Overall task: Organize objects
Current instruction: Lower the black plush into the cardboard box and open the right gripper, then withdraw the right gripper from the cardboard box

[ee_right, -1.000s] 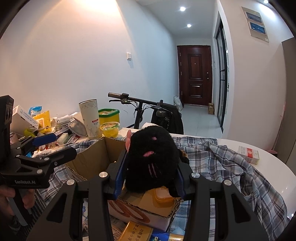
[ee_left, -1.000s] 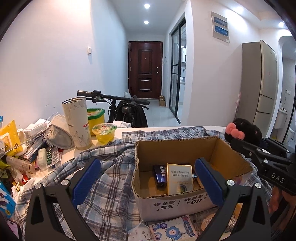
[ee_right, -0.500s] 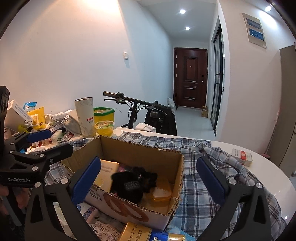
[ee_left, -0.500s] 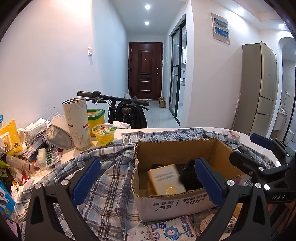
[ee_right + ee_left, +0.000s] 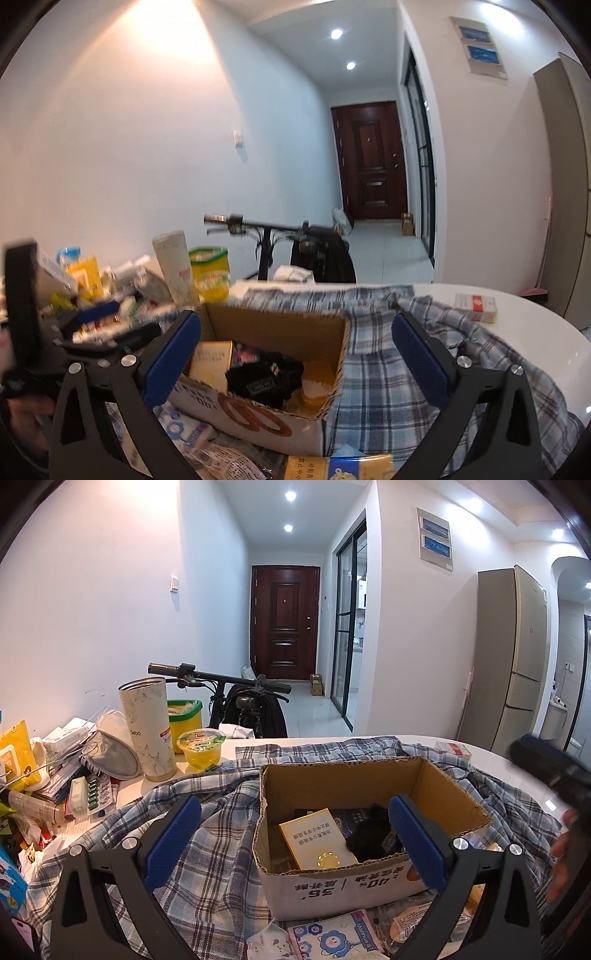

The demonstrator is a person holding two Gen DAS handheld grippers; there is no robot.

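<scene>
An open cardboard box (image 5: 340,775) sits on a plaid shirt (image 5: 207,812) on the white table. Inside lie a black plush toy (image 5: 369,836), a yellow box (image 5: 317,836) and dark packets. The same box (image 5: 280,325) and plush toy (image 5: 266,380) show in the right wrist view. My left gripper (image 5: 295,842) is open and empty in front of the box. My right gripper (image 5: 295,362) is open and empty, just above and to the right of the box. The left gripper also shows at the left of the right wrist view (image 5: 107,325).
A pile of clutter fills the table's left side: a tall white cup (image 5: 147,727), a jelly cup (image 5: 201,749), a green-rimmed tub (image 5: 184,716), a mask (image 5: 110,746). A cigarette pack (image 5: 476,306) lies at right. Packets (image 5: 332,938) lie in front of the box. A bicycle (image 5: 240,698) stands behind the table.
My right gripper opened and dropped the black plush toy into the box, then drew back to the right. The yellow box inside tipped over. My left gripper stayed still.
</scene>
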